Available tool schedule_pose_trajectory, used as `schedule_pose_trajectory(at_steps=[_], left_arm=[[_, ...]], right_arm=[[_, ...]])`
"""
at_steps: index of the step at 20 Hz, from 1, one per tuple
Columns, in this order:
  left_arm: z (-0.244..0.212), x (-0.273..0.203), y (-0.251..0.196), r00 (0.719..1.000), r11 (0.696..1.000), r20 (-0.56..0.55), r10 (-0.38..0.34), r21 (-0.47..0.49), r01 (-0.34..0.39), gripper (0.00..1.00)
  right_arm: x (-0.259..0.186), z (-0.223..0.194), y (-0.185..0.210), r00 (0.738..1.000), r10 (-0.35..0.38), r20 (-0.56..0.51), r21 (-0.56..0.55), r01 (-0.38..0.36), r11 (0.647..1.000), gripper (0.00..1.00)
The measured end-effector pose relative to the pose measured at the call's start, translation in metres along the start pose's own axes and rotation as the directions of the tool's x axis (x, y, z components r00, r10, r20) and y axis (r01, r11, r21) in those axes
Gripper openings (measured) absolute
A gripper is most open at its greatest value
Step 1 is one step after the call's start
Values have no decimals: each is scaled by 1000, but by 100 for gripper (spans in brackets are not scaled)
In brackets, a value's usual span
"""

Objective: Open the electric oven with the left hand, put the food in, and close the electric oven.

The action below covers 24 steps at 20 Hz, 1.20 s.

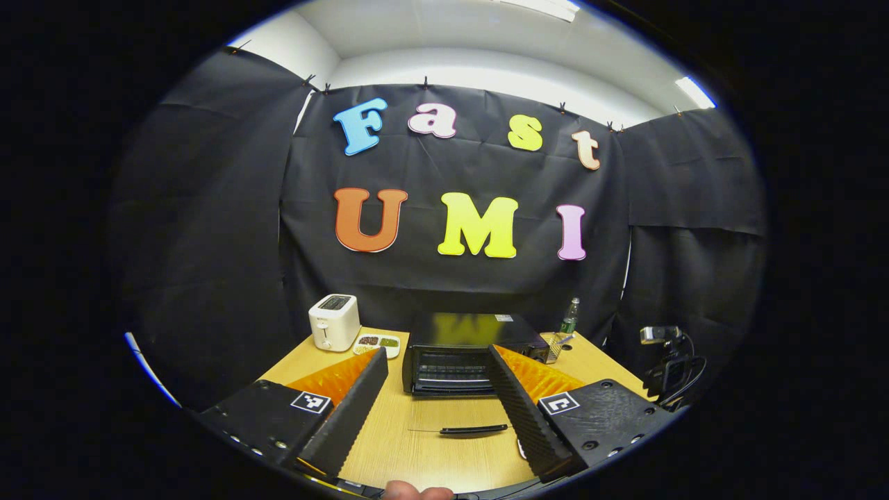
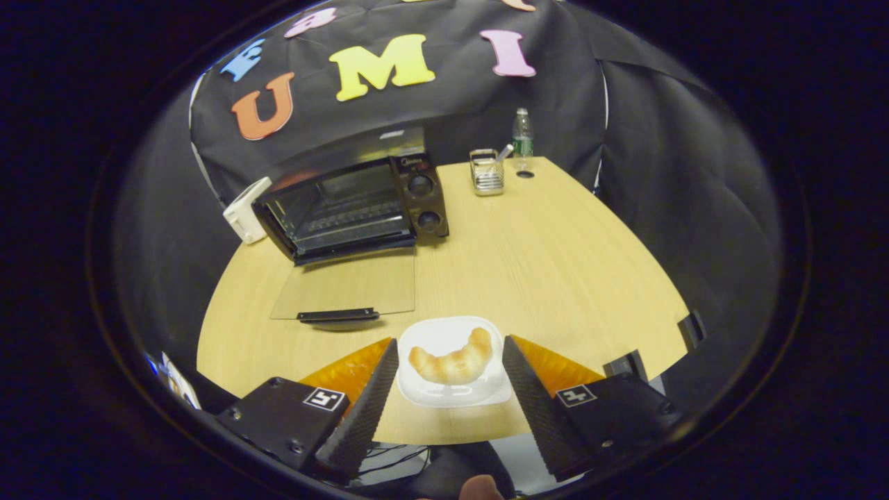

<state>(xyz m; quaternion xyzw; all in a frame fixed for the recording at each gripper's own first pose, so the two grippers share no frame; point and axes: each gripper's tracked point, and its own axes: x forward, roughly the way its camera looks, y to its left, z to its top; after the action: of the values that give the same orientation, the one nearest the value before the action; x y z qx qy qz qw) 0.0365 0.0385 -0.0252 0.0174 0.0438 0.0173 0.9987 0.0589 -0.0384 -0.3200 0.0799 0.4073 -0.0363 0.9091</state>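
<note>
We see the electric oven [image 2: 354, 208] open on the counter [image 2: 555, 264], door [image 2: 347, 285] down flat. Both our left gripper [image 1: 436, 410] and right gripper [image 2: 448, 399] are spread apart, the croissant [image 2: 453, 361] on its plate [image 2: 451, 396] between the right's fingers, untouched.

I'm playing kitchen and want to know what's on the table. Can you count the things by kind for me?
Cooking machines: 2, the electric oven and the toaster
Food: 1, the croissant
Dishes: 2, the white plate and the divided dish
Bottles: 1, the bottle
Wire holders: 1, the wire holder
Total: 7
</note>
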Motion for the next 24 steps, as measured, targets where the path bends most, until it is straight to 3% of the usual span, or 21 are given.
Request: schedule_pose_trajectory(at_steps=[5,9,14,19,24], left_arm=[[16,29,-2,1000,999,8,11,35,-11,93],[14,59,-19,1000,999,-11,8,36,-7,93],[-4,84,-36,997,1000,-76,12,11,-11,93],[-6,94,-36,995,1000,-97,-10,6,11,93],[-2,90,-23,996,1000,-86,-5,-17,4,93]], right_arm=[[57,-32,-12,989,17,-149,128,2,992,84],[72,-46,-20,974,14,-228,175,27,984,78],[79,-55,-15,946,84,-312,288,10,958,72],[79,-53,-15,932,132,-336,389,9,921,37],[46,-31,2,934,195,-300,488,-26,873,19]])
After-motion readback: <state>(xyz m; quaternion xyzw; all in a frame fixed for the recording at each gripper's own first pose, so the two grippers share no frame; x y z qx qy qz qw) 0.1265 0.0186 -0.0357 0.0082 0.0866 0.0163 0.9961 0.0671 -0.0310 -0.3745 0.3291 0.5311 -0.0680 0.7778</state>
